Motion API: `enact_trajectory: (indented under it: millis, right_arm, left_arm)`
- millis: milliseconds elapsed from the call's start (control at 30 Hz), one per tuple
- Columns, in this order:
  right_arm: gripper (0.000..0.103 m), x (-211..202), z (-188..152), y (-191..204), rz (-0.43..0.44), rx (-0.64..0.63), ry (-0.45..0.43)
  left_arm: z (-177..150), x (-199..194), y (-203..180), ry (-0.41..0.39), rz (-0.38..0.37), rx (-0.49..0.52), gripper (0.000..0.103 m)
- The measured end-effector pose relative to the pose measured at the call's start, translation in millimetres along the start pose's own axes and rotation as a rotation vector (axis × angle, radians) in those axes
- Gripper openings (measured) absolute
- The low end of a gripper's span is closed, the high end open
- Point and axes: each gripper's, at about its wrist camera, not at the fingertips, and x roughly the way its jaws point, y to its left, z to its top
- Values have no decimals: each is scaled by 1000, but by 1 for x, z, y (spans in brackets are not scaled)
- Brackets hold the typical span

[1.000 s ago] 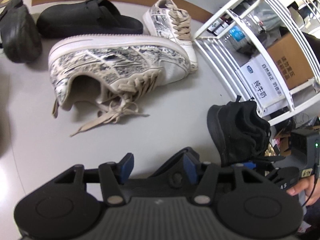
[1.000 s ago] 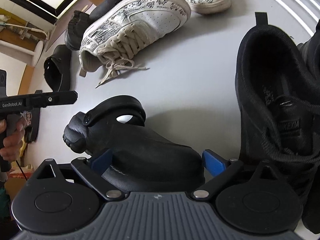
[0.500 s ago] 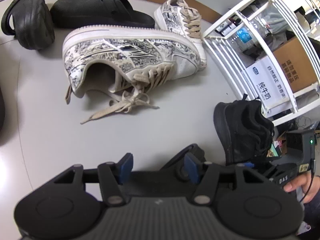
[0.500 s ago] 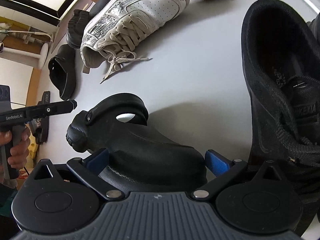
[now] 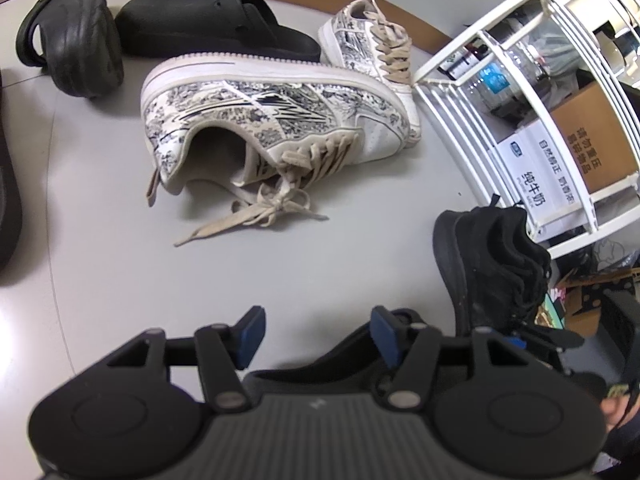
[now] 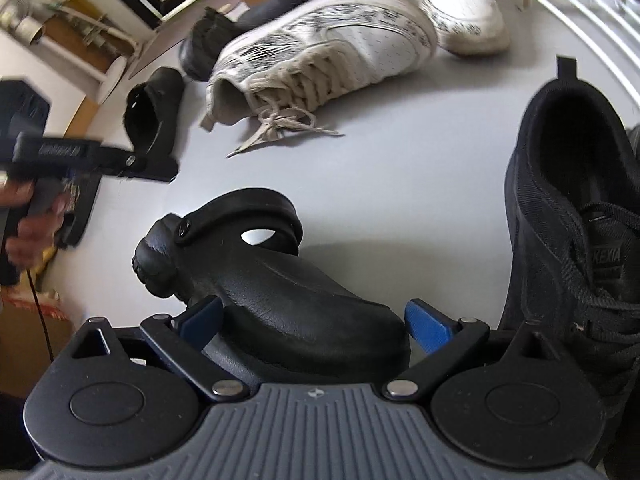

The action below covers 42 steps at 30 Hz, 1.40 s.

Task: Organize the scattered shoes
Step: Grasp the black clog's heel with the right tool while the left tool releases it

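My right gripper (image 6: pixel 314 320) is shut on the toe end of a black clog (image 6: pixel 260 280), which hangs just above the grey floor with its strap pointing away. My left gripper (image 5: pixel 318 336) stands open over bare floor, with the same clog (image 5: pixel 340 360) partly under its right finger. A patterned white sneaker (image 5: pixel 272 120) lies on its side ahead, laces loose, and its mate (image 5: pixel 372 40) stands behind it. A black sneaker (image 6: pixel 568 220) stands right of the held clog.
A black mule (image 5: pixel 208 28) and a black clog on its side (image 5: pixel 76 40) lie at the far left. A white wire rack (image 5: pixel 500 80) with boxes and bottles borders the right side. A hand (image 6: pixel 32 232) holds the left gripper's handle.
The right gripper has rolled and shifted sideways with the clog still held between its pads. The left gripper has hardly moved and its jaws stay apart.
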Motion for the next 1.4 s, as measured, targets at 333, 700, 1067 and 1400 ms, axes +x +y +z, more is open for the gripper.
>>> enact_trajectory:
  millis: [333, 700, 1067, 1400]
  right_arm:
    - [103, -3, -1, 7, 4, -59, 53]
    - [103, 1, -1, 12, 21, -89, 89]
    - [103, 4, 1, 19, 14, -159, 144]
    - [103, 8, 9, 16, 37, -169, 195]
  left_arm:
    - [-4, 0, 4, 9, 6, -10, 65]
    - [-6, 3, 4, 26, 5, -9, 65]
    - [-8, 7, 5, 41, 7, -9, 66]
    - [-10, 9, 4, 51, 4, -11, 68]
